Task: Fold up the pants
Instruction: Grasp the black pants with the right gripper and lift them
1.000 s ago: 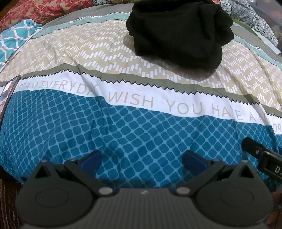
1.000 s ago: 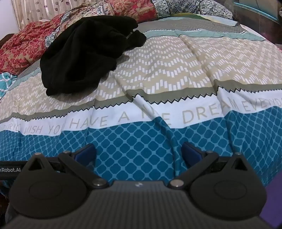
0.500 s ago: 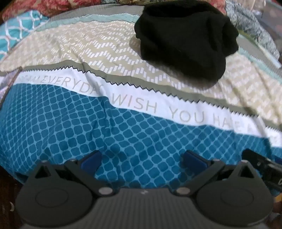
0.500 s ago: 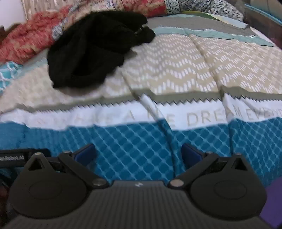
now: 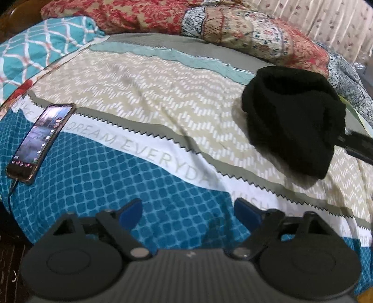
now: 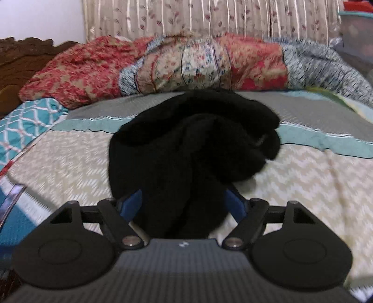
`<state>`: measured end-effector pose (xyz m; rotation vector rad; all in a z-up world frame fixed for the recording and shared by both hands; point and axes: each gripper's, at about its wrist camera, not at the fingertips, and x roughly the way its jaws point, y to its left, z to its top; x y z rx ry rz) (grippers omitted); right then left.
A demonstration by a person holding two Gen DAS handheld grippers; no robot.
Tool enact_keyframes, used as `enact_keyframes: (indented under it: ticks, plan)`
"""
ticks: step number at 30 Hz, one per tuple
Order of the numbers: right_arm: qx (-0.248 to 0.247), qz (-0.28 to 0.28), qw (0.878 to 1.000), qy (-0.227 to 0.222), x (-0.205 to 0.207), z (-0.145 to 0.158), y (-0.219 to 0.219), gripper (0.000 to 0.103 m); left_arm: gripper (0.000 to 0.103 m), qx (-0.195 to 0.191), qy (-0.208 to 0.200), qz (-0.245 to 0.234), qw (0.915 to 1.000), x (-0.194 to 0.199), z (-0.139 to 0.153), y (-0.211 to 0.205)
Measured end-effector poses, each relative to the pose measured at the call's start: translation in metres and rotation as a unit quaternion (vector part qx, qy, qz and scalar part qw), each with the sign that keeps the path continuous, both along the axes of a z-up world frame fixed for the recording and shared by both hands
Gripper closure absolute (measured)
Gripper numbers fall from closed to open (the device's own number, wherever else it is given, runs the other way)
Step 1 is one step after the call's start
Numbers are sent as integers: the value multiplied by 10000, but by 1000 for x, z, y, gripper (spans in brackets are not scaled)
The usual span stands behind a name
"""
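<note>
On bedspread point(image 5: 163, 121): "DREAM EVERYDAY"; pants point(image 6: 186, 149) unmarked.

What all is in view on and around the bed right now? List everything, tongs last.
pants: one, black, bunched in a heap on the beige zigzag band of the bedspread
bedspread: one, blue lattice, white lettered band, beige zigzag, teal and grey stripes, covering the bed
phone: one, dark case, screen lit, on the bedspread's left edge, cable attached
quilt: one, red, cream and blue patchwork, rolled along the far side
teal patterned cloth: one, far left corner
curtain: one, beige floral, behind the bed
left tongs: one, black with blue pads, open, nothing between them
right tongs: one, black with blue pads, open, pants heap seen between them
</note>
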<state>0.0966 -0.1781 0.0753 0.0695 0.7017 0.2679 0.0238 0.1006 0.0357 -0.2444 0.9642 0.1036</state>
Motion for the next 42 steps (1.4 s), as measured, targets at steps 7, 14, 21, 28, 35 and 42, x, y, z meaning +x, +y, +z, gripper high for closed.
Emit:
enact_keyframes:
  ticks: [7,14,21,28,35,42]
  plan:
    - [660,-320,9962,-467,22,47,-41,99,32,-128,-127,-114,9998,2,2,7]
    - [597,-1837,9660,-1721,-23,133,-177,99,31,-254,-323,-403,9983,28,11,-12]
    - [239,-3021,9336,-1913,-80,126,-249,99,28,-277,-392,-948,9943,70,15,-56]
    - [179,-3955,9098,-1250,-102,73,-294,99,21,-358,-327,-1446,9883,94,10,-111]
    - [272,-4290,8991,-833,-103,48,-296,86,67,-290,-136,-1868,9819,120,-8,-162]
    - [-729,-3951,8967,-1861,-108,46,-242,32,93,-1199,-308,-3087,9431,87,10,-182]
